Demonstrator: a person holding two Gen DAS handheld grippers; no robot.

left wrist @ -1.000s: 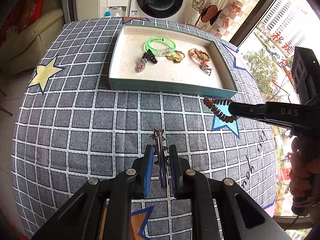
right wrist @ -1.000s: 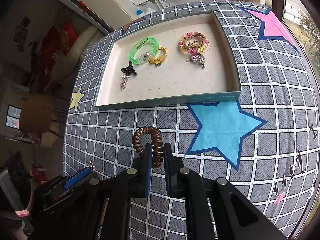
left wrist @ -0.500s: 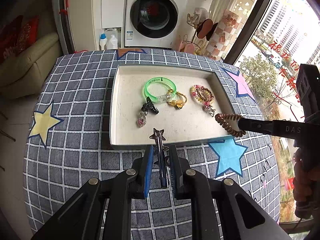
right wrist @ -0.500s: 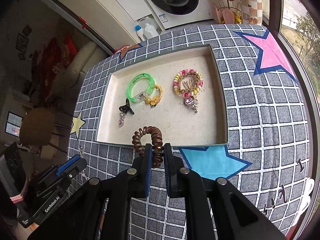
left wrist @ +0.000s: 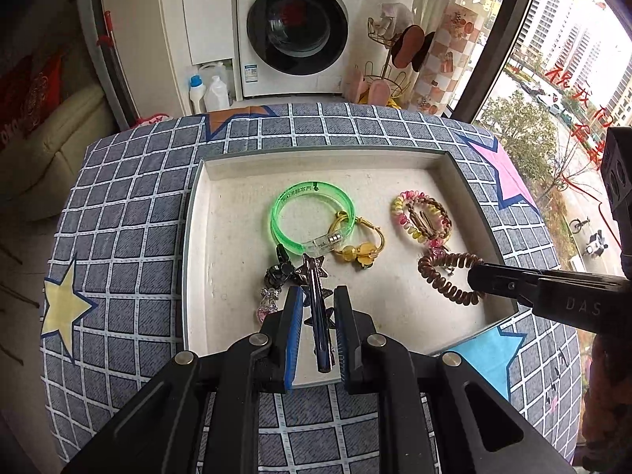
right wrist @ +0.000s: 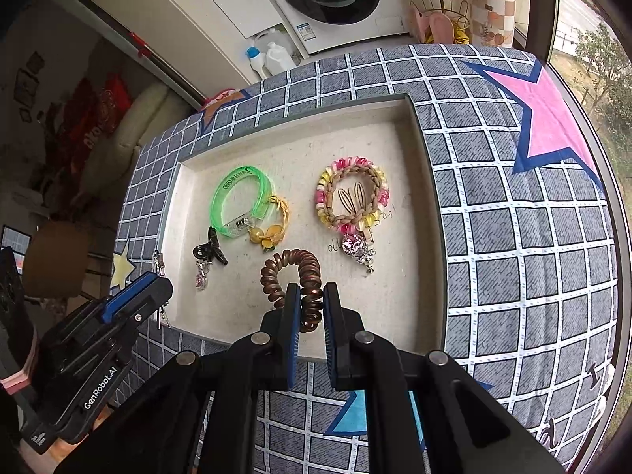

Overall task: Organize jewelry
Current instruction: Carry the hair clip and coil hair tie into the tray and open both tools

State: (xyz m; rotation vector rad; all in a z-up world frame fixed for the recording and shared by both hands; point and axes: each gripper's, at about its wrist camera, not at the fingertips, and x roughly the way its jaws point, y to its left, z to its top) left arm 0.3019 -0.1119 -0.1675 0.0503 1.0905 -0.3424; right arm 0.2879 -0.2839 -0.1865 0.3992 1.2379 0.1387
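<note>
My left gripper (left wrist: 318, 296) is shut on a dark metal star hair clip (left wrist: 316, 292) and holds it over the near part of the shallow tray (left wrist: 193, 237). My right gripper (right wrist: 309, 292) is shut on a brown spiral hair tie (right wrist: 296, 276), also over the tray (right wrist: 428, 197); the tie shows in the left wrist view (left wrist: 446, 276) too. In the tray lie a green bangle (left wrist: 312, 217), a yellow flower bracelet (left wrist: 361, 243), a pink and yellow coil tie with braided band (left wrist: 420, 217) and a black clip with a pink charm (left wrist: 276, 280).
The tray sits on a table with a grey checked cloth (left wrist: 130, 205) printed with stars. Beyond the far edge stand a washing machine (left wrist: 296, 31), detergent bottles (left wrist: 205, 91) and a rack (left wrist: 391, 67). A window (left wrist: 553, 79) runs along the right.
Both grippers have risen and moved forward from above the cloth to above the tray, still holding the star clip and the brown tie.
</note>
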